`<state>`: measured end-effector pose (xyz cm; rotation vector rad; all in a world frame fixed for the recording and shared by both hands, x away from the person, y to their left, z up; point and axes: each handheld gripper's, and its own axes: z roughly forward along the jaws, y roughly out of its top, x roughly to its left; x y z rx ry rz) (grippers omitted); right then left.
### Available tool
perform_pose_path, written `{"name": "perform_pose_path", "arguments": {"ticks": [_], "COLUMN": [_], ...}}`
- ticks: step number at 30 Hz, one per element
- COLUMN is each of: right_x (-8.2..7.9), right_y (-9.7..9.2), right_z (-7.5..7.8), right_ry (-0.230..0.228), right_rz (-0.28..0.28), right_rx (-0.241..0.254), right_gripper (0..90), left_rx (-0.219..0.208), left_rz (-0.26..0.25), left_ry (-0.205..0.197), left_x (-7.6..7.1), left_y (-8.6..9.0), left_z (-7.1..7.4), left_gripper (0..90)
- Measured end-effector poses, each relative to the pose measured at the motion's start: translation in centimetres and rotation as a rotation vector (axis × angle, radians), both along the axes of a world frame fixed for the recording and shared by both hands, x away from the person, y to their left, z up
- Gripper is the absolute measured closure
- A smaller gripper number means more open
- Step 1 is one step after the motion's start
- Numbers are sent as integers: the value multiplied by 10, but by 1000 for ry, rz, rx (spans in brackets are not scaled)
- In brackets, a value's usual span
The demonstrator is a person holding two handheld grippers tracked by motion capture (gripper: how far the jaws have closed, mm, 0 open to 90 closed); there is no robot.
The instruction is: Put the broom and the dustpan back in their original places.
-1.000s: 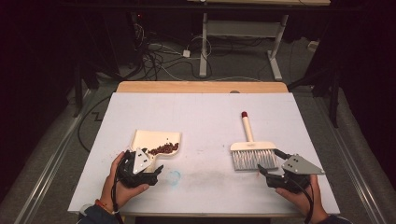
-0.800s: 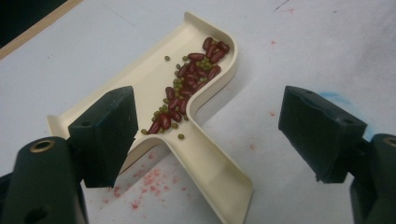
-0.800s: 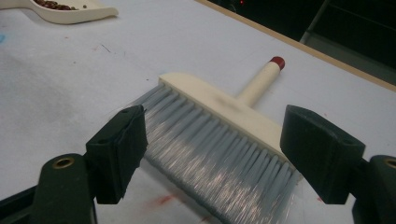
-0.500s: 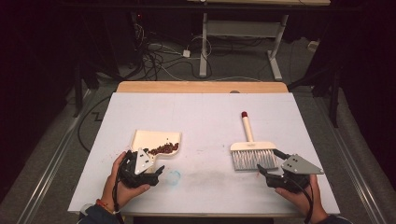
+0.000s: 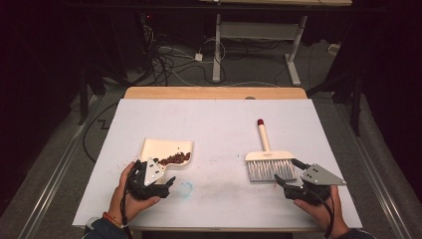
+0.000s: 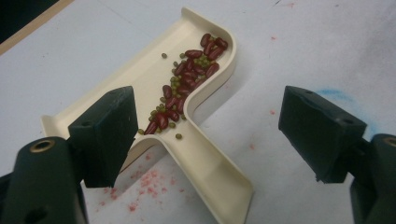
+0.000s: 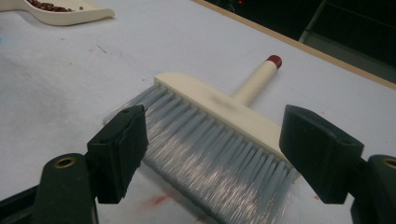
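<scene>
A cream dustpan (image 5: 164, 152) (image 6: 154, 77) lies on the white table at the left, holding red beans (image 6: 187, 77) and small green ones. Its handle (image 6: 212, 175) points toward my left gripper (image 5: 158, 180) (image 6: 212, 126), which stands open just in front of it with nothing between its jaws. On the right lies a cream hand brush (image 5: 268, 158) (image 7: 219, 105) with grey bristles (image 7: 210, 149) and a red-tipped handle (image 7: 274, 60) pointing away. My right gripper (image 5: 287, 175) (image 7: 212, 149) is open, close to the bristle end.
The white table top (image 5: 219, 124) has a faint blue smudge (image 5: 185, 188) and red specks near the middle front. A wooden strip (image 5: 214, 92) runs along the far edge. Beyond it are desk legs (image 5: 217, 50) and cables (image 5: 169, 59) on the floor.
</scene>
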<state>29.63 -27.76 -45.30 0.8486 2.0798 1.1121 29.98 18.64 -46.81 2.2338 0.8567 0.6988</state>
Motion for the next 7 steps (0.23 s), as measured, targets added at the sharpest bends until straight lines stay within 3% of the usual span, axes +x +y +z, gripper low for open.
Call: {"name": "perform_pose_path", "arguments": {"ticks": [7], "right_x": [2], "right_y": [0], "right_z": [-1], "right_ry": [0], "right_rz": [1], "right_rx": [-2], "right_gripper": [235], "left_rx": [-9], "left_rz": [7], "left_ry": [5], "left_x": [2], "left_y": [-1], "left_z": [-1], "left_gripper": [194]}}
